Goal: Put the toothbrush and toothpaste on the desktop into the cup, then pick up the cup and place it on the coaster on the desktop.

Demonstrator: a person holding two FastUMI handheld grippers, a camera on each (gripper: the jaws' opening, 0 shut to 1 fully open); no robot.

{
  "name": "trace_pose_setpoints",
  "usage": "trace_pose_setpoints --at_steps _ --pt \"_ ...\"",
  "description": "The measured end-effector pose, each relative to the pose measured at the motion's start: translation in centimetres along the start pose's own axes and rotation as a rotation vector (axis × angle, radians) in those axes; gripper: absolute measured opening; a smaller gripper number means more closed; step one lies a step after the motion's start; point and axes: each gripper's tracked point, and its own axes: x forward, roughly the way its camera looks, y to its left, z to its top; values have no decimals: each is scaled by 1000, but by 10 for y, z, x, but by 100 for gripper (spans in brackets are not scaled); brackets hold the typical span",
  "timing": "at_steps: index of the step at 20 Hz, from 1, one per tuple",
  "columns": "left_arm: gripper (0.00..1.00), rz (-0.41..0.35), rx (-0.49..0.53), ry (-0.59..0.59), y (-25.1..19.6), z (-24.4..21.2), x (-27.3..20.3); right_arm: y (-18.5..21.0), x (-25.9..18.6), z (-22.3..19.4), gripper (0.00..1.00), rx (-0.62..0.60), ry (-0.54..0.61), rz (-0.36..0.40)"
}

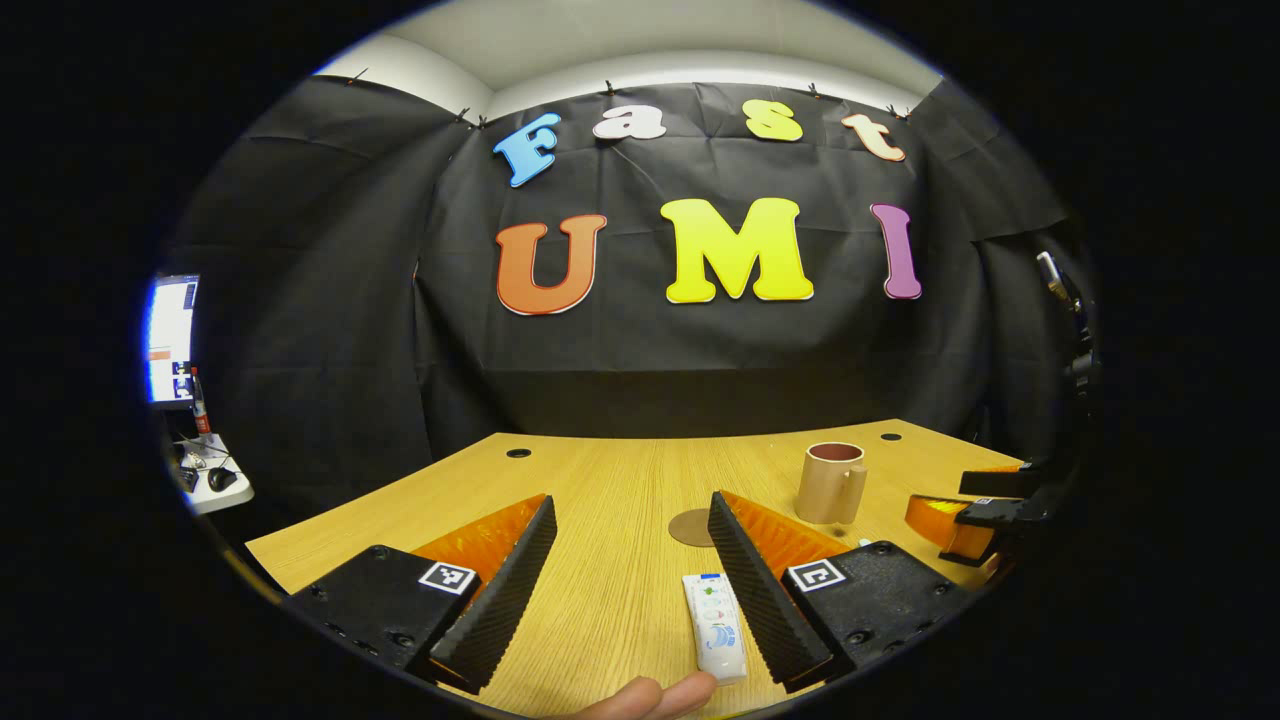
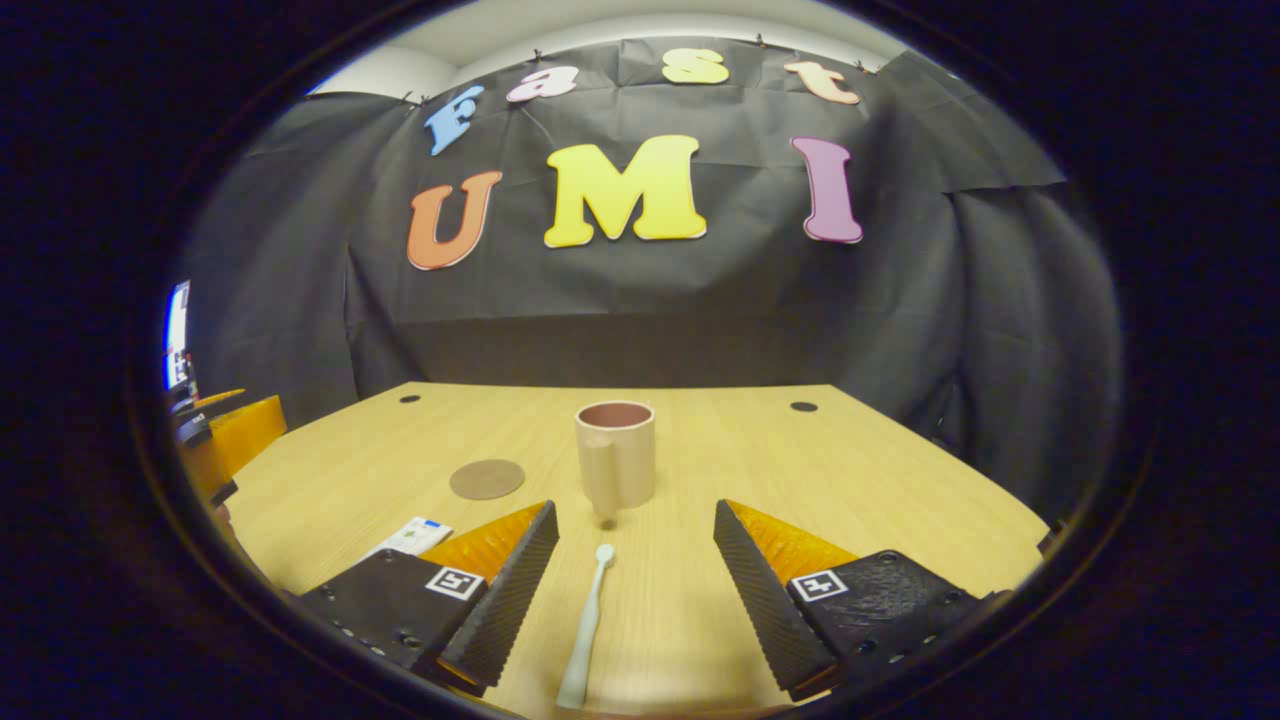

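Each open gripper has its own thing lying lengthwise between its fingers.

In the left gripper view the left gripper [image 1: 632, 570] stands spread wide over the worktop [image 1: 600, 480], and the toothpaste [image 1: 715, 626] lies flat between its fingers, close against the right one, long axis running near to far. A fingertip [image 1: 650, 695] shows at the near edge, just beside the tube's near end. The coaster [image 1: 692, 527] is just beyond, and the cup [image 1: 831, 483] stands upright farther off to the right, with nothing in it that I can see. In the right gripper view the right gripper [image 2: 636, 575] is likewise spread, holding nothing; the toothbrush [image 2: 587, 628] lies between its fingers, head pointing far towards the cup [image 2: 615, 467] straight ahead. My judgement: the right gripper is nearer the cup, and either one needs only to drop and close across its thing's short width.
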Motion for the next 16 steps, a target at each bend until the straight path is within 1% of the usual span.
trace_pose_setpoints --at_steps 2,3,4,5,6,8,9,10,11,12,13,14,15,16 --pt "97 -10 -11 29 -2 -10 1 2 8 -16 98 -24 56 -9" --pt "97 -14 -17 43 -2 -14 1 5 14 -24 96 -32 90 -4" --pt "97 -17 -22 58 -2 -18 1 9 17 -31 98 -31 123 5" --pt "97 -21 -29 71 -2 -22 0 12 20 -40 96 -24 162 15" --pt "97 -26 -38 86 -2 -25 0 20 22 -47 96 -7 208 40" --pt "98 -28 -51 118 -2 -33 2 26 28 -66 88 11 303 51" --pt "98 -23 -55 130 0 -37 1 26 27 -72 83 28 332 49" --pt "98 -20 -56 136 2 -38 1 25 27 -70 78 40 334 47" --pt "98 -18 -55 140 3 -39 1 22 29 -71 68 40 342 35" --pt "98 -18 -54 141 4 -38 1 20 27 -71 62 38 346 27" --pt "98 -20 -53 145 4 -41 1 18 28 -71 45 35 348 15" --pt "98 -25 -53 151 2 -43 1 17 28 -71 41 49 351 16" --pt "98 -31 -55 162 0 -45 1 19 27 -72 29 65 357 15" --pt "98 -41 -54 177 -3 -47 1 18 28 -72 22 77 362 18"
